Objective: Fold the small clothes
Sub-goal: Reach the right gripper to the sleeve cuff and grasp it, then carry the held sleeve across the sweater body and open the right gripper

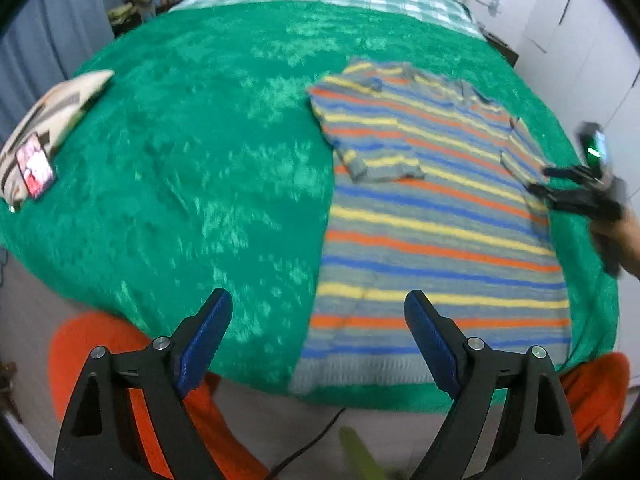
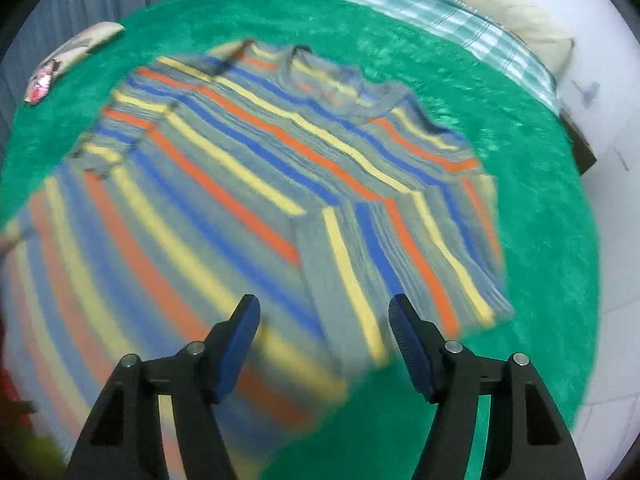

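The left gripper [image 1: 318,334] and right gripper [image 2: 324,332] are hanging spread and empty over the striped T-shirt [image 1: 436,216], whose folded-in sleeves, blurred here, risk springing back.

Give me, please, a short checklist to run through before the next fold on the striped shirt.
1. Left gripper empty, fingers apart: ok.
2. Right gripper empty, fingers apart: ok.
3. Both sleeves folded in over the striped shirt: ok.
4. Shirt lying flat on the green blanket: ok.
5. Hem within the blanket's near edge: ok.
6. Phone and pillow apart from the shirt: ok.
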A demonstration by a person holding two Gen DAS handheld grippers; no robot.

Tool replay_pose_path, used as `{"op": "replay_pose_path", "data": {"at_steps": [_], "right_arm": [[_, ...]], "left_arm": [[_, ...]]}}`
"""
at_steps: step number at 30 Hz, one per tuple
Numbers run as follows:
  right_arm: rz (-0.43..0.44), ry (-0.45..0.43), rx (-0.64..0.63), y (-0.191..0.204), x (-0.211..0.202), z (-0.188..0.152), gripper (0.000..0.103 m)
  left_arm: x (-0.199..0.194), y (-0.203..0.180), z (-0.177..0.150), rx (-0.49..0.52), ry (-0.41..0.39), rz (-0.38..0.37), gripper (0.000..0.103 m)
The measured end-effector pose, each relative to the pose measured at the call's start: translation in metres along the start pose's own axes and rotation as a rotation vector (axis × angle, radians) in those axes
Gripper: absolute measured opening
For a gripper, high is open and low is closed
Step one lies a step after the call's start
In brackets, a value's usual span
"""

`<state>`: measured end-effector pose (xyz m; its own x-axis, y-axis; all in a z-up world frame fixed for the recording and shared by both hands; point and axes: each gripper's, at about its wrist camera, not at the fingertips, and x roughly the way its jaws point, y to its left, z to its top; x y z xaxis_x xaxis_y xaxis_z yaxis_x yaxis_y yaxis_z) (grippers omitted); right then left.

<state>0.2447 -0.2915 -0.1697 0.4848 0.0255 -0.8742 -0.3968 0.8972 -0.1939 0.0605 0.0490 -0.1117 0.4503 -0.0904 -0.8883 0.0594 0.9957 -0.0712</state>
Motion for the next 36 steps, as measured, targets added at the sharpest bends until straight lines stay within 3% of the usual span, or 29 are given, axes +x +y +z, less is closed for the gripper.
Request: {"op": "replay_pose_path", "data": {"at_steps": [2,4,5,9,11,13,19,23,26,28,32,36], "right_arm": [[-0.004,0.027,0.029,-0.008,0.025,-0.001,0.059],[0.018,0.001,0.161,-0.037,0.022,-0.006,0.006],[-0.005,-0.027,0.238,-0.057,0.012,-0.010,0.004],[-0.073,-0.175,0.711,-0.181,-0.049,-0.066,0.004],[-0.118,-0.190,0.928,-0.233,-0.068,-0.104,0.004],[-0.150,-0.180,1.046,-0.270,-0.077,-0.138,0.004],[-0.138,-0.061,1.075,-0.288,-0.054,-0.162,0.004],[-0.197,0.006,1.096,-0.287,-0.042,-0.176,0.004],[-0.161,-0.008,1.126,-0.288,-0.038,-0.182,0.006],[-0.114,-0.056,1.162,-0.291,-0.047,-0.191,0.020],[-0.083,-0.139,1.234,-0.290,-0.078,-0.219,0.025],[0.074,-0.153,1.299,-0.267,-0.077,-0.241,0.056]], "left_arm": [[0.009,0.006,-0.011,-0.005,0.045,0.034,0.089],[0.015,0.014,-0.017,-0.022,0.082,0.060,0.089],[0.017,0.021,-0.021,-0.037,0.094,0.065,0.089],[0.021,0.032,-0.029,-0.060,0.114,0.075,0.089],[0.025,0.030,-0.029,-0.055,0.124,0.075,0.089],[0.028,0.022,-0.027,-0.046,0.130,0.063,0.089],[0.024,-0.010,-0.025,0.012,0.126,0.033,0.089],[0.022,-0.018,-0.028,0.046,0.132,0.054,0.089],[0.023,-0.014,-0.030,0.028,0.140,0.057,0.089],[0.024,-0.009,-0.030,0.011,0.147,0.054,0.089],[0.028,-0.006,-0.033,-0.001,0.151,0.051,0.089],[0.035,-0.009,-0.035,-0.004,0.175,0.026,0.089]]}}
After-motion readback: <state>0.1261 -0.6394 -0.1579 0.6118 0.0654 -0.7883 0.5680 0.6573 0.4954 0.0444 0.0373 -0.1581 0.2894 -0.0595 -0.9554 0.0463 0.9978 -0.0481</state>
